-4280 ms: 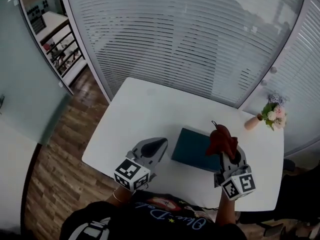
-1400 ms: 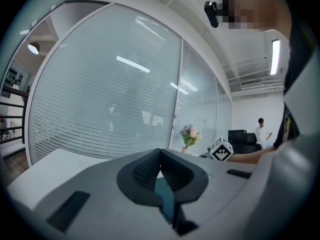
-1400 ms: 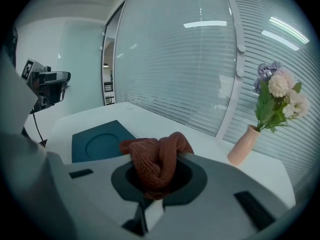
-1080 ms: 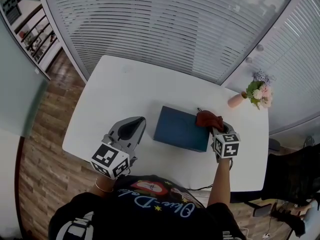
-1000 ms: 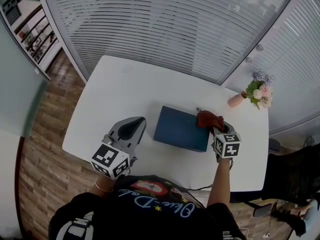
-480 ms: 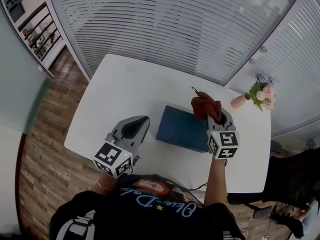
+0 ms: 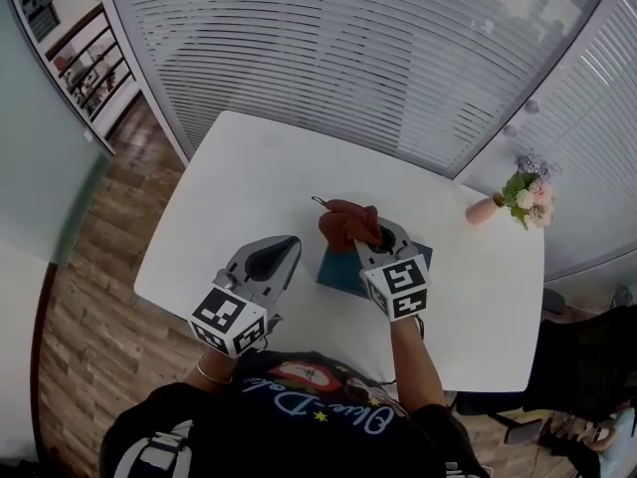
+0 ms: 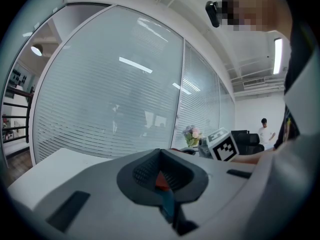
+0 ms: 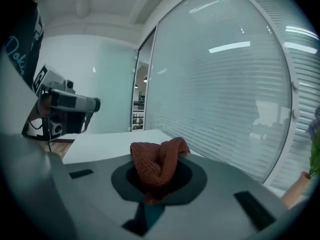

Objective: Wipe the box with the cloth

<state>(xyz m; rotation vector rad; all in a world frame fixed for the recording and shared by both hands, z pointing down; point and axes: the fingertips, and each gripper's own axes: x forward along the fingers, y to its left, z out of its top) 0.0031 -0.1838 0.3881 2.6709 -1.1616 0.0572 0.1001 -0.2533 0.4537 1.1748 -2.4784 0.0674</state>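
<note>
A dark teal box (image 7: 340,270) lies on the white table (image 7: 239,187), mostly covered by my right gripper (image 7: 366,233). That gripper is shut on a bunched red-brown cloth (image 7: 346,224), which sits over the box's left end; I cannot tell whether it touches. In the right gripper view the cloth (image 9: 157,163) bulges out between the jaws and a teal sliver of box (image 9: 150,215) shows below. My left gripper (image 7: 287,244) rests to the left of the box, shut and holding nothing. Through its jaws in the left gripper view only a thin slit (image 8: 162,181) shows.
A small pink vase of flowers (image 7: 503,203) stands at the table's far right. A glass wall with blinds (image 7: 348,58) runs behind the table. Wooden floor (image 7: 90,257) lies off the left edge. A person (image 8: 264,130) stands far off in the room.
My right gripper has carried the cloth leftward, from the box's right end to its left end. The left gripper has stayed in place.
</note>
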